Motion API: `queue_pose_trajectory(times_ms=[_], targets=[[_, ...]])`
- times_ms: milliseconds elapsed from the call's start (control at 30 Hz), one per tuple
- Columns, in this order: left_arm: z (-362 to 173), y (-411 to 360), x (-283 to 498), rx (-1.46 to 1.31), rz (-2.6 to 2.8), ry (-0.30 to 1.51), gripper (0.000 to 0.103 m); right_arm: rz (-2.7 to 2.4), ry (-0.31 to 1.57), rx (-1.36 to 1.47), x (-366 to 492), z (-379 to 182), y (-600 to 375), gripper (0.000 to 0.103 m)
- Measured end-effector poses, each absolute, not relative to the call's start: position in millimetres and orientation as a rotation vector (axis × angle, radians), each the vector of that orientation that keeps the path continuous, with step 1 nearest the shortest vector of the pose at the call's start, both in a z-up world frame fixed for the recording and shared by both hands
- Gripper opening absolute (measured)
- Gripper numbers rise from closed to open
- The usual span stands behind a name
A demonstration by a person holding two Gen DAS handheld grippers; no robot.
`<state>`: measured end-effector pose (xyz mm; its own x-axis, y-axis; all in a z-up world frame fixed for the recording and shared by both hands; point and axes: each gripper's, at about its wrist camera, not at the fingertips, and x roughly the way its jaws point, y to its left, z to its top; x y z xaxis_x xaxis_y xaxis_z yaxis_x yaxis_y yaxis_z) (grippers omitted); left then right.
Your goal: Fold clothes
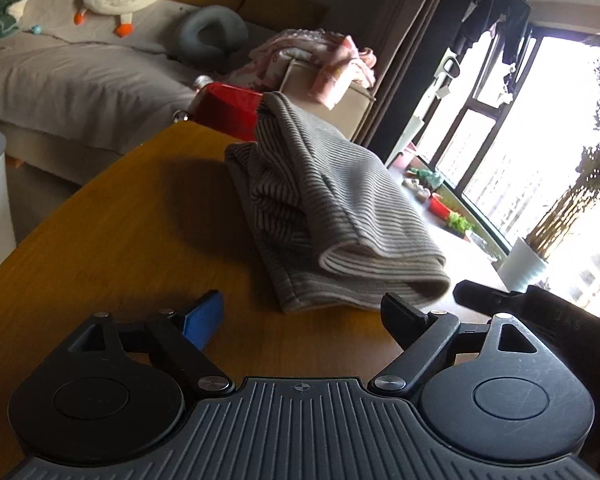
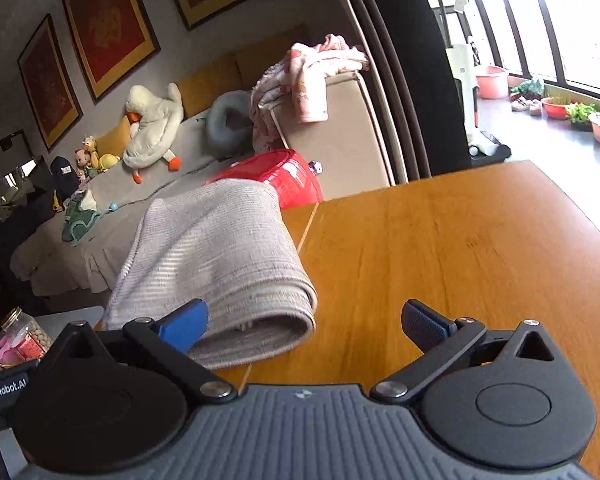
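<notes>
Wooden tabletop point(image 1: 120, 220) is carrying a grey ribbed garment point(image 1: 320, 200), folded into a thick bundle, lying mid-table with a red basket point(image 1: 228, 110) just beyond its far end. Fold is looking essentially done — maybe squaring or stacking left. Left gripper point(image 1: 302, 312) is sitting near the bundle's near edge, fingers spread, pinching nothing. Right gripper point(image 2: 306, 320) likewise splayed, empty — the bundle's corner beside its left finger. Readable: "GenRobot.AI" lettering point(image 2: 4, 394).

Left gripper point(image 1: 302, 316): jaws spread wide, nothing clamped between the fingers, pointing forward and somewhat downward. Right gripper point(image 2: 314, 322): jaws likewise wide apart, pads gripping nothing, though its left finger appears to sit just beside cloth; contact cannot be confirmed.
</notes>
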<state>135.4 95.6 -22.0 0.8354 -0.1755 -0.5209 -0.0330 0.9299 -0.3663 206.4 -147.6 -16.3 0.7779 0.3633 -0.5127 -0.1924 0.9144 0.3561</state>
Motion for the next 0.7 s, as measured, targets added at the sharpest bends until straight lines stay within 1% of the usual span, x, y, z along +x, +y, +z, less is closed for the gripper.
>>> queue_pose_trajectory(times_ms=[33, 133, 267, 433, 533, 700], targets=[[-21, 88, 127, -0.345, -0.072, 0.591, 0.096, 0.289, 0.649, 0.289, 200, -18, -150, 0.103], [-20, 70, 107, -0.272, -0.044, 0.624, 0.103, 0.285, 0.67, 0.225, 169, -18, -155, 0.103], [-20, 50, 98, -0.158, 0.008, 0.67, 0.103, 0.28, 0.69, 0.145, 143, -17, -160, 0.103], [-22, 30, 100, -0.014, 0.077, 0.723, 0.103, 0.248, 0.717, 0.025, 141, -18, -150, 0.103], [-22, 34, 101, -0.03, 0.084, 0.721, 0.103, 0.215, 0.741, -0.07, 145, -20, -137, 0.103], [-22, 36, 102, -0.042, 0.105, 0.721, 0.103, 0.219, 0.74, -0.073, 145, -20, -137, 0.103]])
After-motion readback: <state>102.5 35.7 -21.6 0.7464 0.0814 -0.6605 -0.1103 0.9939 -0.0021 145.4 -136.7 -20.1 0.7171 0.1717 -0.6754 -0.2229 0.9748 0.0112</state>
